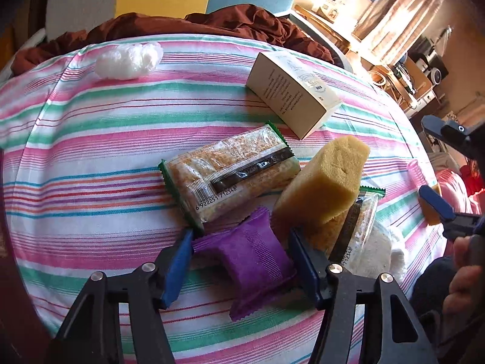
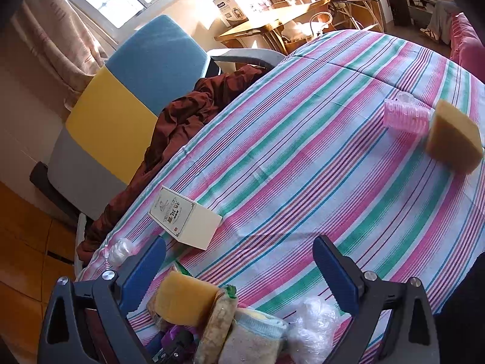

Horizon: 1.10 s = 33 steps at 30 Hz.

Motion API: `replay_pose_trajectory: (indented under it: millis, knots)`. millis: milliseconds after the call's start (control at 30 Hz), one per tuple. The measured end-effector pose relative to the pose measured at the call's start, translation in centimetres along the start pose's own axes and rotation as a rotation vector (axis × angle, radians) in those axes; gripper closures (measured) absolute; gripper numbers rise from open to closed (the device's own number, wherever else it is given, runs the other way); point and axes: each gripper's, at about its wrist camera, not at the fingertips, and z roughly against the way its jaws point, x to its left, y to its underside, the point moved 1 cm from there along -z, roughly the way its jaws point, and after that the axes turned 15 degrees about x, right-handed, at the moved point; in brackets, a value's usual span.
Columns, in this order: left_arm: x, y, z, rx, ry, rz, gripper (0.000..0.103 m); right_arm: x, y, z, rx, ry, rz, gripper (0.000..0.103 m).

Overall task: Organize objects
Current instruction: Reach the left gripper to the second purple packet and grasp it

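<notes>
In the left wrist view, my left gripper [image 1: 241, 236] is open with its blue pads on either side of a purple packet [image 1: 251, 264] on the striped tablecloth [image 1: 91, 157]. Beyond it lie a clear snack bar [image 1: 227, 173], a yellow sponge [image 1: 324, 179] leaning on a second snack bar [image 1: 357, 227], and a cream box [image 1: 291, 91]. My right gripper [image 2: 239, 245] is open and empty above the pile; it also shows at the right edge of the left wrist view [image 1: 430, 160]. Another sponge [image 2: 454, 139] and a pink roller [image 2: 406, 115] lie far right.
A white plastic wad [image 1: 127, 59] lies at the far left of the table. A brown cloth [image 1: 212, 25] is heaped on a blue, yellow and grey chair [image 2: 121, 106] behind the table. A clear plastic wad [image 2: 312, 327] and a towel [image 2: 257, 333] lie near the pile.
</notes>
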Motion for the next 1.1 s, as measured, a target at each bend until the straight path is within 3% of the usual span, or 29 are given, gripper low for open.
replay_pose_trajectory:
  millis: [67, 300, 600, 900, 1100]
  knots:
    - [0.2, 0.4, 0.0, -0.013, -0.039, -0.041, 0.053, -0.3, -0.1, 0.0, 0.003, -0.005, -0.016, 0.004]
    - [1.1, 2.2, 0.7, -0.064, -0.048, -0.127, 0.054, -1.0, -0.3, -1.0, 0.045, 0.000, -0.053, 0.004]
    - [1.5, 4.0, 1.1, -0.112, -0.054, -0.157, 0.053, -2.1, -0.3, -1.2, 0.061, 0.019, -0.103, 0.004]
    - [1.1, 4.1, 0.3, -0.150, -0.080, -0.204, 0.051, -4.0, -0.1, -1.5, 0.104, 0.107, -0.191, 0.011]
    - [0.8, 4.2, 0.0, -0.160, -0.105, -0.235, 0.051, -2.9, 0.2, -1.3, 0.236, 0.249, -0.016, 0.023]
